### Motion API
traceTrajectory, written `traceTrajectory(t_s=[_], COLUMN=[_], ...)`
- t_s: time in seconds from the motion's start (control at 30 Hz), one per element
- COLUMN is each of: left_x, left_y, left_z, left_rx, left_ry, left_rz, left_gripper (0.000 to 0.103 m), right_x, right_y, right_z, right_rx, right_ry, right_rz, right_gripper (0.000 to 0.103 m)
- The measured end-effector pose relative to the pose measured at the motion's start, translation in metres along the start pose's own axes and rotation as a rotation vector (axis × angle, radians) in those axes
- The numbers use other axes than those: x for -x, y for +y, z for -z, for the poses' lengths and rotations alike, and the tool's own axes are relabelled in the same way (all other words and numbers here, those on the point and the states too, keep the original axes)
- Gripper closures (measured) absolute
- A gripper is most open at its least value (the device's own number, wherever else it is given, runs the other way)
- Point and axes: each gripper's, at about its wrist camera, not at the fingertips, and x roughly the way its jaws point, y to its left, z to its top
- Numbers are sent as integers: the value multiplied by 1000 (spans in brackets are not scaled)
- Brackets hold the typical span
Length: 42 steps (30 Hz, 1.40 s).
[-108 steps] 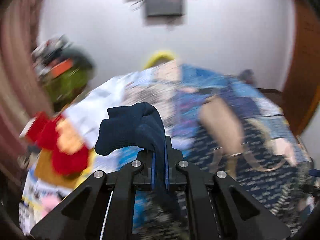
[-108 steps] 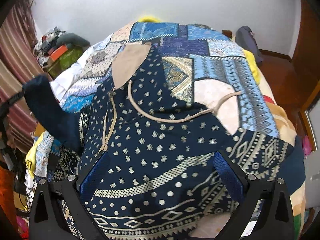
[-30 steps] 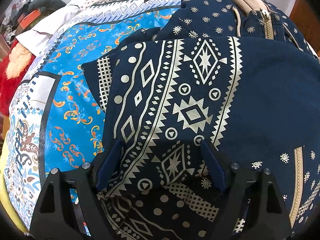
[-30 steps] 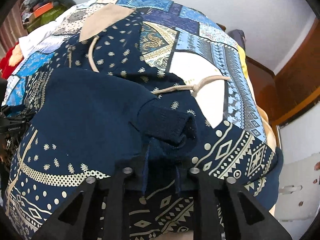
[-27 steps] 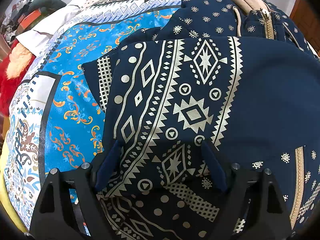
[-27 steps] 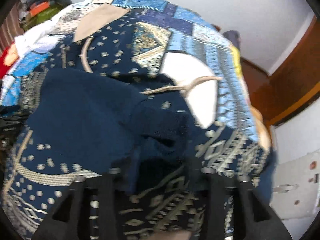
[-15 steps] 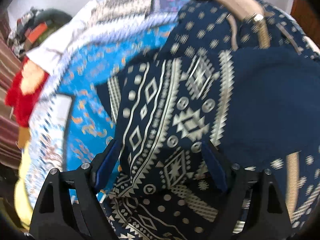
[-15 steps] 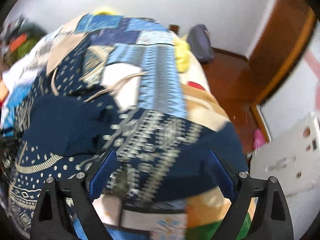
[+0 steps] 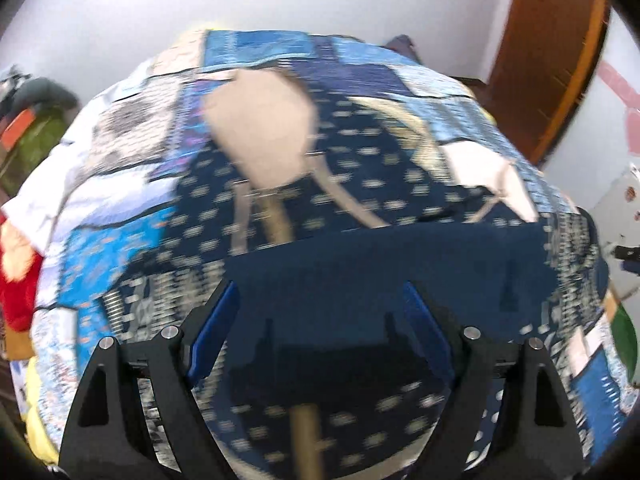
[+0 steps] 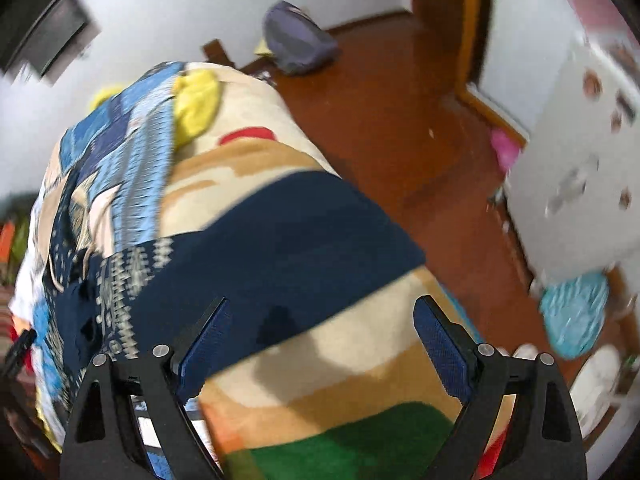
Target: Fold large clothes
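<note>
A navy hoodie (image 9: 360,264) with cream patterns, a tan hood lining and tan drawstrings lies on the patchwork bedspread (image 9: 120,240); both sleeves are folded across its body. My left gripper (image 9: 320,320) is open and empty above the hoodie's lower front. In the right wrist view the hoodie's plain navy edge (image 10: 288,248) hangs over the bed's right side. My right gripper (image 10: 320,340) is open and empty above that edge and the beige blanket (image 10: 340,360). Both views are motion-blurred.
A red plush toy (image 9: 16,288) and a green box lie left of the bed. Right of the bed are a brown wooden floor (image 10: 400,120), a grey bag (image 10: 296,40), a white cabinet (image 10: 580,168) and a blue bag (image 10: 576,312). A wooden door (image 9: 544,60) stands at the far right.
My right gripper let go of the navy sleeve cuff, opened and swung right toward the bed's edge. My left gripper, open throughout, pulled back and tilted up over the hoodie.
</note>
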Motion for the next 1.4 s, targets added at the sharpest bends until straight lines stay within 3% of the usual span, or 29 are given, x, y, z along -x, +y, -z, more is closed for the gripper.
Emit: traceTrajectory(t_s=[0.1, 0.23, 0.3, 0.47, 0.53, 0.63, 0.73, 0.87, 1.0, 1.1, 1.23, 1.4], left_x=[-17, -40, -52, -63, -62, -55, -39, -14, 11, 31, 54, 76], left_y=[-37, -71, -82, -93, -92, -88, -82, -69, -50, -33, -9, 29], left_z=[-1, 1, 3, 7, 6, 7, 9, 8, 4, 3, 11, 33], left_rx=[-56, -102, -118, -127, -132, -134, -136, -126, -99, -82, -58, -22], left_ry=[24, 73, 94, 99, 103, 107, 73, 25, -29, -71, -110, -133], left_rz=[18, 49, 52, 42, 42, 35, 25, 11, -8, -28, -45, -79], left_gripper=[19, 19, 19, 19, 19, 19, 19, 19, 19, 19, 19, 19], right_x=[-18, -40, -50, -57, -55, -46, -23, 16, 75, 104, 122, 100], right_y=[-16, -25, -26, -20, -14, -3, 12, 35, 86, 128, 198, 285], right_z=[2, 3, 2, -8, -13, -18, -19, -22, -25, -24, -15, 17], right_rx=[-69, -132, -175, -183, -163, -132, -85, -33, 85, 160, 276, 417], right_ry=[34, 68, 66, 17, -3, -29, -89, -152, -260, -292, -299, -205], right_rz=[-47, -122, -165, -177, -175, -165, -155, -250, -318, -371, -428, -465], right_gripper=[13, 25, 26, 56, 79, 94, 96, 98, 98, 98, 98, 98])
